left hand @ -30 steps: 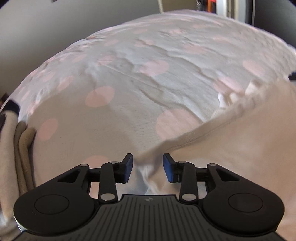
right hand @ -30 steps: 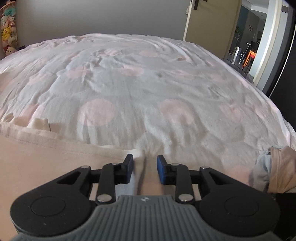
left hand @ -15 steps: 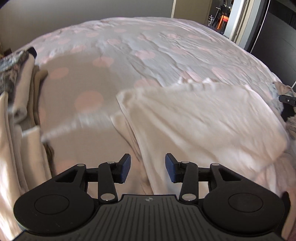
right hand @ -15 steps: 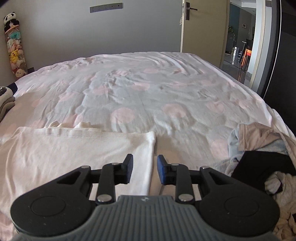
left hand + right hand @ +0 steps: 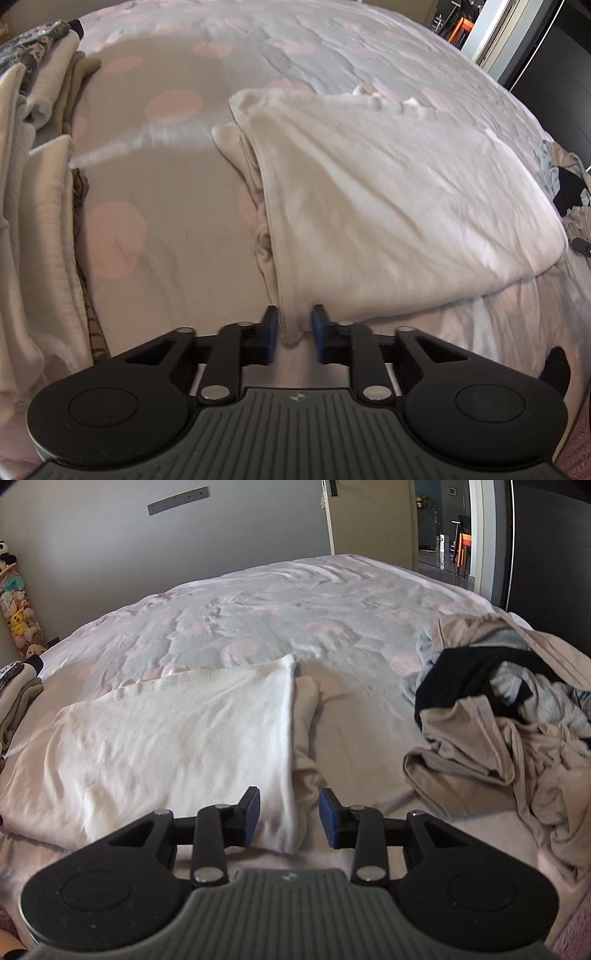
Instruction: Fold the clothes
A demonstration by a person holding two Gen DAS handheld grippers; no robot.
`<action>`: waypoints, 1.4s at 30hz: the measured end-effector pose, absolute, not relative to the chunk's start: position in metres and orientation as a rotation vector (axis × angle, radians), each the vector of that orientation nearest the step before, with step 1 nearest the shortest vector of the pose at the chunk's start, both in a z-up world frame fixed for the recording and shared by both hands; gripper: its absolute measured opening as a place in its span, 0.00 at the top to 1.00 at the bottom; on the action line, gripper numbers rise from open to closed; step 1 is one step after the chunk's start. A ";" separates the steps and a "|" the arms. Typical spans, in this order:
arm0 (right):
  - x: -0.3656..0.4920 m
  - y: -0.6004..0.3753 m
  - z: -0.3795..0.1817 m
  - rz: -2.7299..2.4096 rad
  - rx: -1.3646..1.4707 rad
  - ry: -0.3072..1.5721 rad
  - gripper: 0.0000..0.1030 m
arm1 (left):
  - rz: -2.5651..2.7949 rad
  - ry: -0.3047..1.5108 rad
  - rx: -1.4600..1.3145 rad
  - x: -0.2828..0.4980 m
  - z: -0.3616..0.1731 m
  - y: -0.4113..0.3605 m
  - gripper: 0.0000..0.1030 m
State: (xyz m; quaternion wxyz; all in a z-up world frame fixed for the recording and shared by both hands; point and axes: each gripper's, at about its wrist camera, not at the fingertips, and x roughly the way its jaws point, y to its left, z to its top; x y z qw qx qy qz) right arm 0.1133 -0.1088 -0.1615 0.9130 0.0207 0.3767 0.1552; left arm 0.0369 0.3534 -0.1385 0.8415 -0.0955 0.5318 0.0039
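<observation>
A white garment [image 5: 388,192] lies folded in a wide slab on the dotted bed cover [image 5: 166,258], with a sleeve bunched under its left edge. My left gripper [image 5: 294,326] sits at the garment's near left corner. Its jaws are closing, and the blue pads pinch that hanging corner. In the right wrist view the same garment [image 5: 166,746] spreads out to the left. My right gripper [image 5: 290,818] is at the near right corner. Its jaws are opening; the corner lies loose between the pads, with gaps on both sides.
A stack of folded beige clothes [image 5: 37,221] lines the bed's left side. A loose heap of beige, black and grey clothes [image 5: 498,720] lies at the right. Bare bed cover [image 5: 295,609] stretches beyond, with a doorway [image 5: 443,535] at far right.
Both grippers drew back toward the near edge, bringing the garment over itself, so it now lies folded. The left jaws narrowed onto the corner; the right jaws widened off theirs.
</observation>
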 end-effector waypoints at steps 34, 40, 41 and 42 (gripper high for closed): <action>0.104 -0.117 -0.186 0.303 0.038 0.784 0.90 | 0.048 1.206 -0.147 0.038 -0.170 0.349 0.94; 0.109 -0.114 -0.202 0.299 0.030 0.857 0.91 | 0.051 1.207 -0.162 0.038 -0.170 0.349 0.94; 0.109 -0.115 -0.202 0.300 0.042 0.861 0.90 | 0.051 1.207 -0.163 0.039 -0.170 0.349 0.94; 0.109 -0.117 -0.203 0.300 0.054 0.864 0.90 | 0.051 1.208 -0.164 0.039 -0.170 0.349 0.94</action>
